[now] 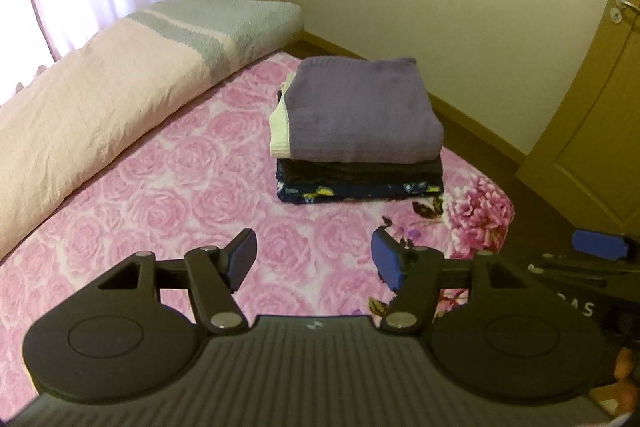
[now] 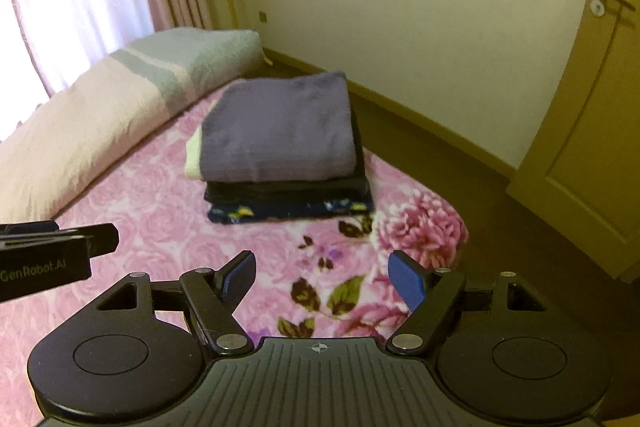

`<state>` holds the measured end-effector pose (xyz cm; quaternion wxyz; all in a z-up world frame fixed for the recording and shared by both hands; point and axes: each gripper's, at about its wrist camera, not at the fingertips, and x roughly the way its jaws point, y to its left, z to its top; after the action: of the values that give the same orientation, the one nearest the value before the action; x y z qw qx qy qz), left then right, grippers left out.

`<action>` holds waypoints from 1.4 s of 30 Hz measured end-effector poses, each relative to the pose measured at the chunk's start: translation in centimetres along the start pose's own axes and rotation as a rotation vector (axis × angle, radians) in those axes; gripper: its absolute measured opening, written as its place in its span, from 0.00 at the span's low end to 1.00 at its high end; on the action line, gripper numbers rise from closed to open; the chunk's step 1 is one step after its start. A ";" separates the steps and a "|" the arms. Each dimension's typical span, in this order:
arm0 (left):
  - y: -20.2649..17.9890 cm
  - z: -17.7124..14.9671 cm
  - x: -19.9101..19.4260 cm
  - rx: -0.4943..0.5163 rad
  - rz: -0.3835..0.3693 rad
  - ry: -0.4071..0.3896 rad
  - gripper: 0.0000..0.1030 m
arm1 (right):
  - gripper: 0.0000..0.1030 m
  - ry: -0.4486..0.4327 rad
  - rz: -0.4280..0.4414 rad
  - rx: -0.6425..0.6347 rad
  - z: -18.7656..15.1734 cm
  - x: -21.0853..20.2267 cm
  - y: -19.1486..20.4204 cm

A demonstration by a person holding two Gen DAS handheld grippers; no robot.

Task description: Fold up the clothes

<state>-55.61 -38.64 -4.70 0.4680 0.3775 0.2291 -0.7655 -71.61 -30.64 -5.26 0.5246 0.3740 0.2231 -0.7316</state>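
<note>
Nearest the cameras, the left gripper and the right gripper both hang with their blue pads spread wide and nothing between them, above the pink rose-patterned blanket that covers the bed. They sit side by side, close enough that each shows at the edge of the other's view, so a careless swing could knock one against the other.

Farther off, toward the right edge of the bed, stands the stack of folded clothes: a purple garment on top, a cream piece poking out at its left, a black layer under that, and a dark floral piece at the bottom. The stack sits near the mattress edge, so a push from the left, or a grab that catches only the top layer, could likely tip it toward the floor or drag a fold open.

Far left lies a long quilted roll of bedding; no unfolded garment shows in either view
</note>
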 end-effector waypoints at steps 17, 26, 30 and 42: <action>-1.1 0.7 3.7 -0.022 0.031 0.053 0.58 | 0.74 0.080 0.023 -0.011 2.0 3.9 -1.8; -0.8 1.3 5.2 -0.022 0.033 0.063 0.58 | 0.74 0.099 0.036 -0.010 2.8 5.7 -1.8; -0.6 1.5 5.9 -0.012 0.036 0.063 0.58 | 0.74 0.110 0.037 -0.008 2.9 6.5 -1.5; -0.5 2.6 8.1 0.025 0.001 0.088 0.58 | 0.74 0.155 0.031 0.010 2.8 8.9 -1.1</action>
<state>-59.26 -44.62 -9.52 0.4530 0.4166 0.2396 -0.7509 -75.08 -37.65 -10.55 0.5152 0.4358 0.2536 -0.6931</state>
